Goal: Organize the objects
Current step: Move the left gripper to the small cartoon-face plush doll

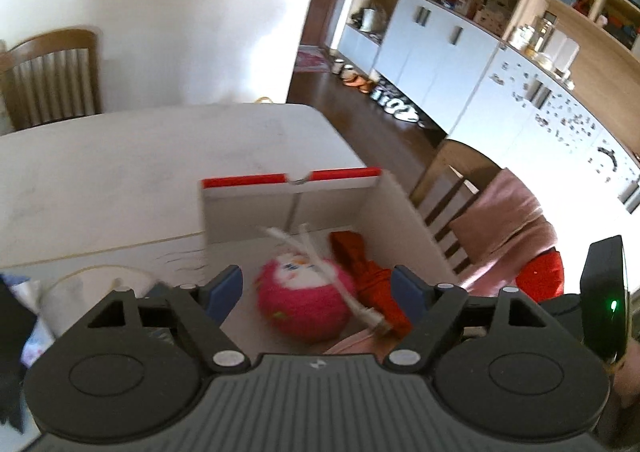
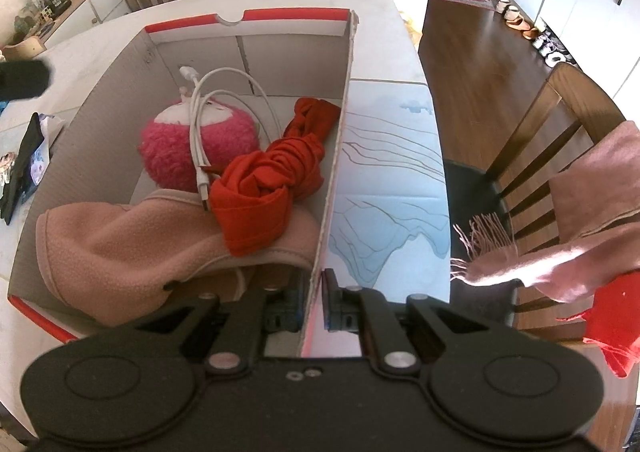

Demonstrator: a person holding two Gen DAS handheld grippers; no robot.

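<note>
Right tool [image 2: 314, 306] clamped on right wall of white red-rimmed cardboard box [image 2: 338, 156], likely steadying it on table [image 2: 384, 172]. Left tool [image 1: 316, 288] wide open, empty, above fluffy pink plush ball [image 1: 304, 304] and knotted red cloth [image 1: 370, 276] inside.

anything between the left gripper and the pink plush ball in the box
Nothing visible. The left gripper hangs open right above the pink plush ball. Only the white cable drapes over the ball's top, so a grab might catch it too.
</note>
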